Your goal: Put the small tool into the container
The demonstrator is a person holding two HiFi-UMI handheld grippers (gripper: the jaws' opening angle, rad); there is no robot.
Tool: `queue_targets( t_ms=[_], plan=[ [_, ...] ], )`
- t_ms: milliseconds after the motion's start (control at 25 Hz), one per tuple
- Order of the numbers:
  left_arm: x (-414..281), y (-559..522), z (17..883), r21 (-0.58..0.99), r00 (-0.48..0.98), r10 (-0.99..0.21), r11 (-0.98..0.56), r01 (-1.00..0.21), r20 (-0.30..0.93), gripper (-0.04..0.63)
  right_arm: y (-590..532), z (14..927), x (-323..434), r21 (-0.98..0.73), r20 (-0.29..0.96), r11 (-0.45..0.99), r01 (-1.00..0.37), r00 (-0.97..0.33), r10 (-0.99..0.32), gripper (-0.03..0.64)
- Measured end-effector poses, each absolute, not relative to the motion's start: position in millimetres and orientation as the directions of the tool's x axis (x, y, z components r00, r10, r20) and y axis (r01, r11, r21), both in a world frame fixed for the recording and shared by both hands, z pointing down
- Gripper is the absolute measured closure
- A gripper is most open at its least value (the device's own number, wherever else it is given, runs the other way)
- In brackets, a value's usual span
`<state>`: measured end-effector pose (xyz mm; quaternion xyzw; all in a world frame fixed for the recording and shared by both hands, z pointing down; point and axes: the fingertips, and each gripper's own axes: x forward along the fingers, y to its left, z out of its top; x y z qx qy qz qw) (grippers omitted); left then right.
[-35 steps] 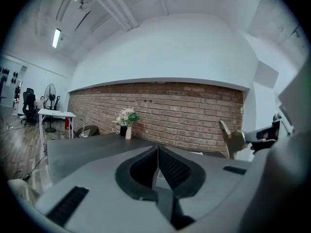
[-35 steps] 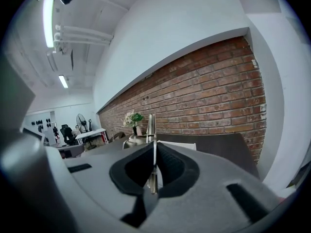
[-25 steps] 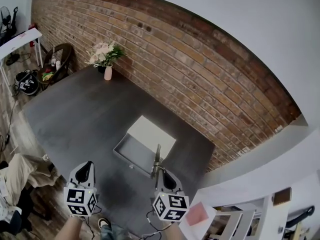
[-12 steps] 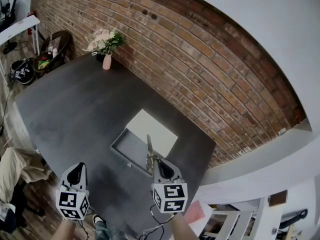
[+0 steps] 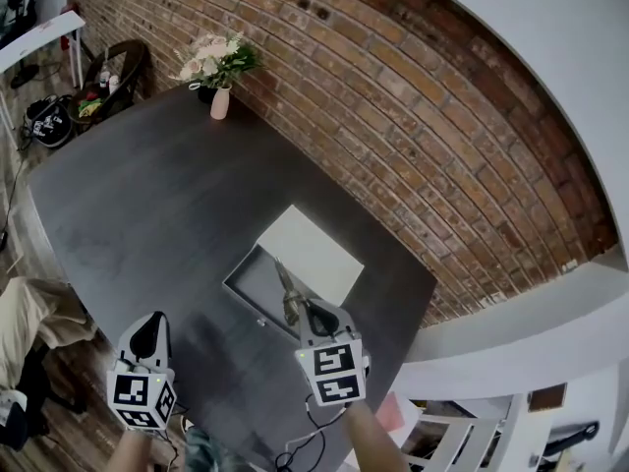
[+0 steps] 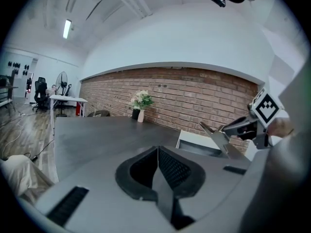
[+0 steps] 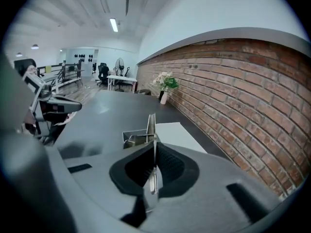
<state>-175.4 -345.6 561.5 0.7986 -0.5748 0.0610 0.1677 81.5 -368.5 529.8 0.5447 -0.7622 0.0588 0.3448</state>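
Observation:
A small flat metal tool (image 5: pixel 286 285) sticks out forward from my right gripper (image 5: pixel 300 309), which is shut on it. Its blade hangs above the near edge of the open grey container (image 5: pixel 248 285), whose white lid (image 5: pixel 316 251) lies flat behind it. In the right gripper view the tool (image 7: pixel 151 125) shows edge-on between the pads of the right gripper (image 7: pixel 154 148), with the container (image 7: pixel 134 138) just beyond. My left gripper (image 5: pixel 152 323) is shut and empty, low at the table's near left. The left gripper (image 6: pixel 158 150) looks across the table at the tool (image 6: pixel 219 139).
The dark grey table (image 5: pixel 147 205) runs along a brick wall (image 5: pixel 413 136). A vase of flowers (image 5: pixel 218 72) stands at its far corner. White shelving (image 5: pixel 442 431) sits off the table's right end. Chairs and bags lie on the floor at left.
My right gripper has carried the tool forward and a little left, from beside the container's near corner to over its near edge. The left gripper has stayed low at the left.

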Motion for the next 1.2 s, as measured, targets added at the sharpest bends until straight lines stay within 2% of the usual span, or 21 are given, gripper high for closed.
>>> queue_targets(
  t_ms=[280,760,1200],
  plan=[
    [-178.7,-349.3,565.7,0.196,0.311,-0.903,-0.261,-0.945,0.296,0.586,-385.2,558.7,72.6,0.298,0.657,0.486,-0.822,-0.193,-0.729,0.611],
    [-188.4,-358.3,580.9,0.187,0.275,-0.908,-0.225,-0.956,0.316,0.586,-407.7,604.4,82.1,0.421,0.744,0.546,-0.725,-0.068,-0.665,0.611],
    [-188.3,-369.1,585.9,0.176,0.275,-0.905,-0.227,-0.958,0.326,0.586,-423.5,623.3,83.7,0.433,0.773,0.574,-0.696,-0.042,-0.633,0.610]
  ],
)
